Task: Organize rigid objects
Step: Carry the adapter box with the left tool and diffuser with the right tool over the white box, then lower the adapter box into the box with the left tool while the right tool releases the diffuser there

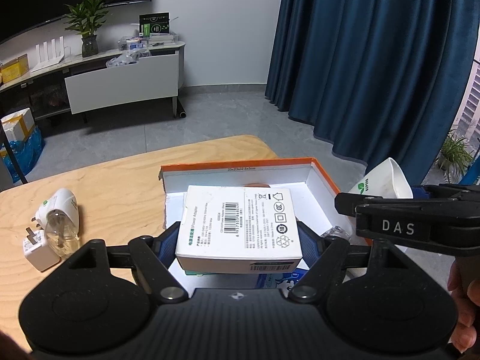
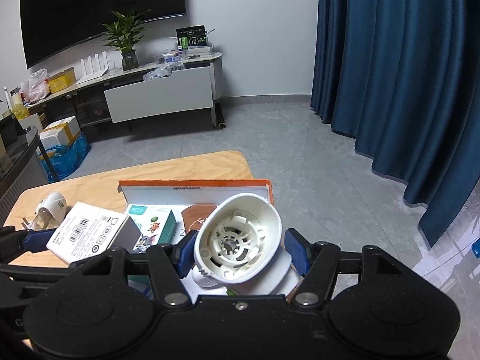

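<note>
The left gripper (image 1: 238, 237) pinches a white adapter box (image 1: 240, 225) over the orange tray (image 1: 324, 174). The right gripper (image 2: 240, 252) clamps a white plug-in device (image 2: 240, 240) beside it.

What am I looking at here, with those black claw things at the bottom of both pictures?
They are hand-held grippers: a person carries one in each hand, each with a camera looking along its fingers. The left gripper holds a white power adapter box over an orange-edged tray. The right gripper grips a white plug-in device over the same tray. On the wooden table beside the tray lie another white plug-in device with a liquid bottle and a small white charger.
</note>
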Demonstrator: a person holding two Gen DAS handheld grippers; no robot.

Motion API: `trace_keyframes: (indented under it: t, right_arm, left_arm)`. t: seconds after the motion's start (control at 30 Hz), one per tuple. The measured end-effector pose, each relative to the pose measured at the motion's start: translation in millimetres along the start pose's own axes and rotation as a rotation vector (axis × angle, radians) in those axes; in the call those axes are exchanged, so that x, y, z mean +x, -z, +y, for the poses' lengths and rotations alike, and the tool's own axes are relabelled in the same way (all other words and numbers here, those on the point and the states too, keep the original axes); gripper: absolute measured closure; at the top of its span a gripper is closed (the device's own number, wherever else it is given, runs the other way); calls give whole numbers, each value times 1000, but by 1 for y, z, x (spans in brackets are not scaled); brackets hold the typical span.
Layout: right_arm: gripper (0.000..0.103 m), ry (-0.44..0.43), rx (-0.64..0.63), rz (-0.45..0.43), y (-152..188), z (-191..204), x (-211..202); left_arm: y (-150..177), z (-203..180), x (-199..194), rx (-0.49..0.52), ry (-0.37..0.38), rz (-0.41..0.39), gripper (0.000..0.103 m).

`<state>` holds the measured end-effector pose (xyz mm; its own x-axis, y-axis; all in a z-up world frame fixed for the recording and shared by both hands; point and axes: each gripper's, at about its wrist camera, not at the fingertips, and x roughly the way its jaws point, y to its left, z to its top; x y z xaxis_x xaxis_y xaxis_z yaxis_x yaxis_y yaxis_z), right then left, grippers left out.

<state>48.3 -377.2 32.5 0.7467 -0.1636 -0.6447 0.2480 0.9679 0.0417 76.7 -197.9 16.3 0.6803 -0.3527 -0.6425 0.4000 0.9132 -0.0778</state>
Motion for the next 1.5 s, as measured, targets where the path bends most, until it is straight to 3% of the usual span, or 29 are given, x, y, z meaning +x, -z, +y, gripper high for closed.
trace_keyframes:
  t: [1.3, 1.37, 1.47, 1.5]
  right_arm:
    - [28, -14, -22, 56, -24, 14, 51]
    - [29, -14, -27, 62, -25, 15, 55]
    - [43, -19, -35, 66, -28, 17, 59]
    - [43, -20, -38, 63, -29, 18, 59]
  left_arm:
    - [-3, 0, 21, 18, 27, 38, 24]
    - [-3, 0, 23, 18, 30, 39, 24]
    - [-4, -1, 25, 20, 32, 41, 24]
    - [-4, -1, 26, 20, 34, 42, 24]
